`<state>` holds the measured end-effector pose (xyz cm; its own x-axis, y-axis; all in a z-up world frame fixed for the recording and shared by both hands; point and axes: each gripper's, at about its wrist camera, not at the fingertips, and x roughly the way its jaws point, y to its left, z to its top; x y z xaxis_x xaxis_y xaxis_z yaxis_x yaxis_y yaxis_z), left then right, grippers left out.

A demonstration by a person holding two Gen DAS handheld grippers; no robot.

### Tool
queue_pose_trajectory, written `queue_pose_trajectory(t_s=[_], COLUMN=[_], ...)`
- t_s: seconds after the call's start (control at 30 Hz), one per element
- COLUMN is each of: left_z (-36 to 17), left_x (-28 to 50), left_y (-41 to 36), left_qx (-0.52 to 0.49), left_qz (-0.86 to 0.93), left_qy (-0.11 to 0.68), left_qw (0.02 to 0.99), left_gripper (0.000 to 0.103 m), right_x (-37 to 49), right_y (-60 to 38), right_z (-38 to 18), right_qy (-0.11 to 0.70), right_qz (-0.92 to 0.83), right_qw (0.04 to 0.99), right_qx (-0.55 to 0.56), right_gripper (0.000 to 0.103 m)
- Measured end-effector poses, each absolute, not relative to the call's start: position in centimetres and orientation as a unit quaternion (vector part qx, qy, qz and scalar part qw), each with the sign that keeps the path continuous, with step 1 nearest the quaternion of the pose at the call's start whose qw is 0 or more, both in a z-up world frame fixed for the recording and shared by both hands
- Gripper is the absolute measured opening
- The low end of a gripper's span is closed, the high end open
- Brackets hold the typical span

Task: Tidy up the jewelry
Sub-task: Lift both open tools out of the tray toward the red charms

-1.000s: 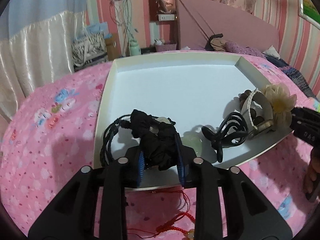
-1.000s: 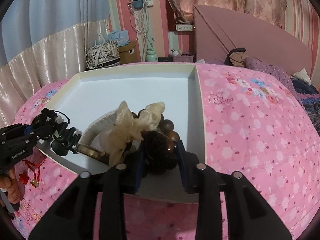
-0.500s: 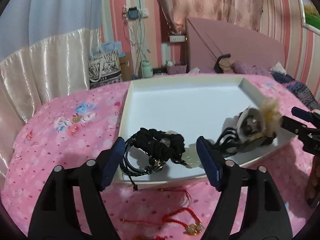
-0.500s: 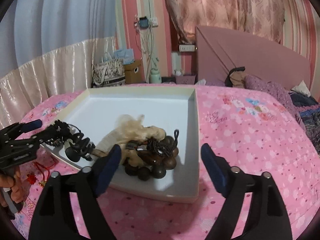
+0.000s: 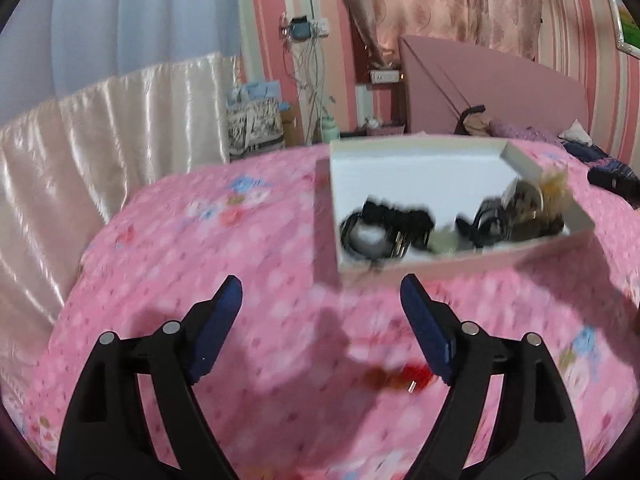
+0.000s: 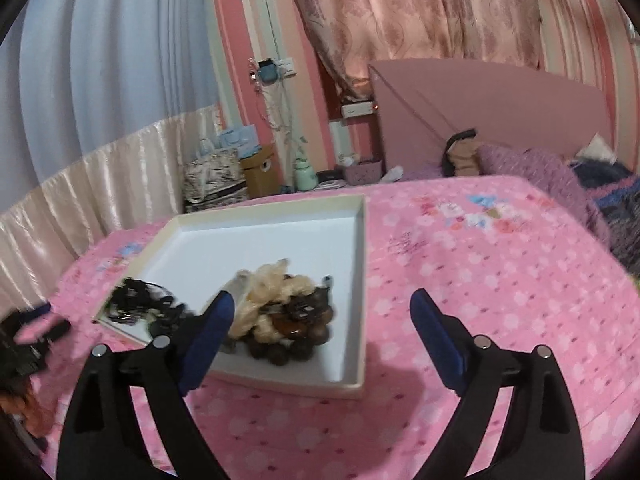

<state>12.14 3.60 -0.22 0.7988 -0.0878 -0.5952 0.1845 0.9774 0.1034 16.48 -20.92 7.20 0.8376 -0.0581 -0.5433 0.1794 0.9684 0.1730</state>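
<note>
Both the left gripper [image 5: 321,298] and right gripper [image 6: 322,312] have jaws spread wide, holding nothing. The shallow white cardboard tray [image 6: 358,248] sits on the pink floral bed [image 6: 500,280], holding black hair ties [image 5: 394,224] and dark wooden beads [image 6: 296,336].

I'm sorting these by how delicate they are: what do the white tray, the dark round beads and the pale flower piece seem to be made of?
White tray: likely cardboard, matte; thin straight walls with cream edges.
Dark round beads: probably polished wood or seed, brown with a slight gloss; blur leaves it open.
Pale flower piece: looks like soft, sheer cream fabric, crinkled petals.
</note>
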Motion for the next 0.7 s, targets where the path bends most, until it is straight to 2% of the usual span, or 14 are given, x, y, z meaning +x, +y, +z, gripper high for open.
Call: queue_pose_trajectory(t_s=[0.4, 0.57, 0.6, 0.7], left_z=[-2.0, -2.4, -2.6, -2.3], left_x=[12.5, 12.0, 11.9, 11.4], left_y=[12.3, 13.7, 13.5, 11.7], left_qx=[0.013, -0.009, -0.016, 0.024], left_qz=[-0.063, -0.089, -0.109, -0.119], left_qy=[0.359, 0.368, 0.375, 0.361], left_qw=[0.931, 0.926, 0.921, 0.925], left_gripper=[0.080, 0.080, 0.080, 0.080], right_x=[13.7, 15.9, 16.4, 18.0], right_y=[-11.3, -5.7, -4.9, -2.8], right_z=[6.6, 4.6, 4.3, 3.3], right_qy=[0.314, 0.350, 0.357, 0.376], right_qz=[0.008, 0.052, 0.056, 0.069], right_qw=[0.944, 0.931, 0.929, 0.920], right_qx=[0.098, 0.086, 0.083, 0.084], right_gripper=[0.088, 0.081, 0.076, 0.073])
